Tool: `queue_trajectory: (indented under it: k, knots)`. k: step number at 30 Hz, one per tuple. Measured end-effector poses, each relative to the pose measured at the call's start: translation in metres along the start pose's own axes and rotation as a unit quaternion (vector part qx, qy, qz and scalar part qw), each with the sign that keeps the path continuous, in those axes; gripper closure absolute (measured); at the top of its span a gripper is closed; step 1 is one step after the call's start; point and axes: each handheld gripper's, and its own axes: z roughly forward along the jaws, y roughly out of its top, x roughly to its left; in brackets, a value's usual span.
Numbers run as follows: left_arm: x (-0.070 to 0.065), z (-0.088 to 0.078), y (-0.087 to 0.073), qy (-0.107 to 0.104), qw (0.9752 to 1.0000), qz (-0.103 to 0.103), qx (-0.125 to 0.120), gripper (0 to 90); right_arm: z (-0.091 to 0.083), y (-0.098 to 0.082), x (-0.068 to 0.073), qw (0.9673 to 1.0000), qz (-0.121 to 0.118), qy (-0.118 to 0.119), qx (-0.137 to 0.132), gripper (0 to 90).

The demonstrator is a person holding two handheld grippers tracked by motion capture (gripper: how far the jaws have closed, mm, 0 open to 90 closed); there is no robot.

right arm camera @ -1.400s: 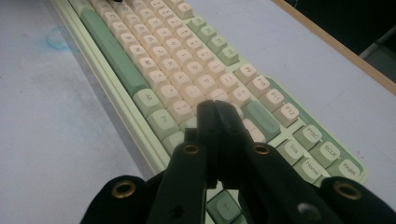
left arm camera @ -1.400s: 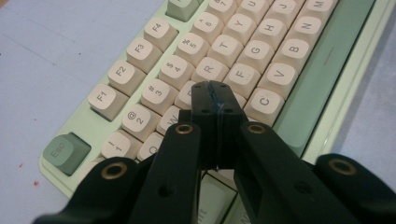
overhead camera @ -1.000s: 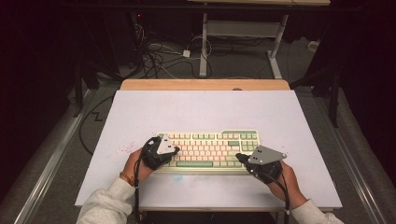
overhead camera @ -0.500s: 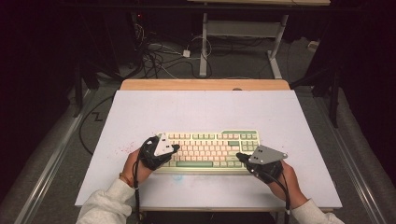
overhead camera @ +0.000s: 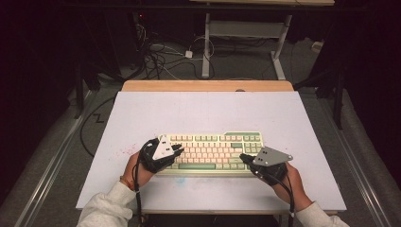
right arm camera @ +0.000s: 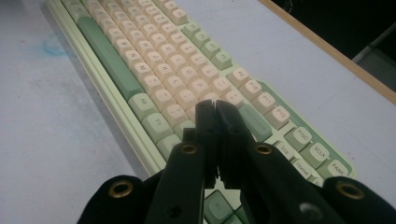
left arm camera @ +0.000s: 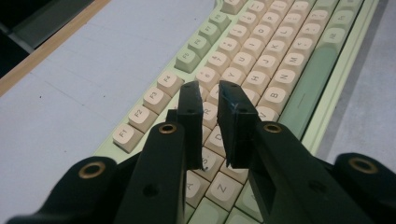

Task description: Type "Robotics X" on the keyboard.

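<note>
High view: the left gripper (overhead camera: 176, 151), jaws just parting narrowly on nothing, and the closed, empty right gripper (overhead camera: 244, 157) flank the keyboard (overhead camera: 215, 149).

Both forearms come in from the bottom of the high view, in light sleeves. The left gripper (overhead camera: 178, 150) points to the right; its jaws have just been opening and now stand a little apart, with nothing between them. The right gripper (overhead camera: 242, 157) points to the left, its jaws pressed together.
</note>
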Motion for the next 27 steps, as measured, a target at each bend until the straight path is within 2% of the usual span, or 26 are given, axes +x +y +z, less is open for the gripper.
queue_trajectory:
  k: [13, 17, 27]
  knots:
    - [-0.0035, -0.0018, 0.0006, -0.006, 1.0000, 0.007, -0.001, 78.5, -0.0002, 0.0004, 0.0007, 1.0000, -0.002, 0.001, -0.001, 88.6]
    - [-0.0055, -0.0043, 0.0007, -0.010, 0.9999, 0.009, -0.001, 83.2, -0.0006, 0.0006, 0.0008, 1.0000, 0.000, 0.001, -0.002, 88.6]
    - [-0.0100, -0.0098, -0.0009, -0.020, 0.9997, 0.009, -0.003, 83.2, -0.0022, 0.0016, 0.0018, 1.0000, -0.001, 0.002, -0.005, 88.6]
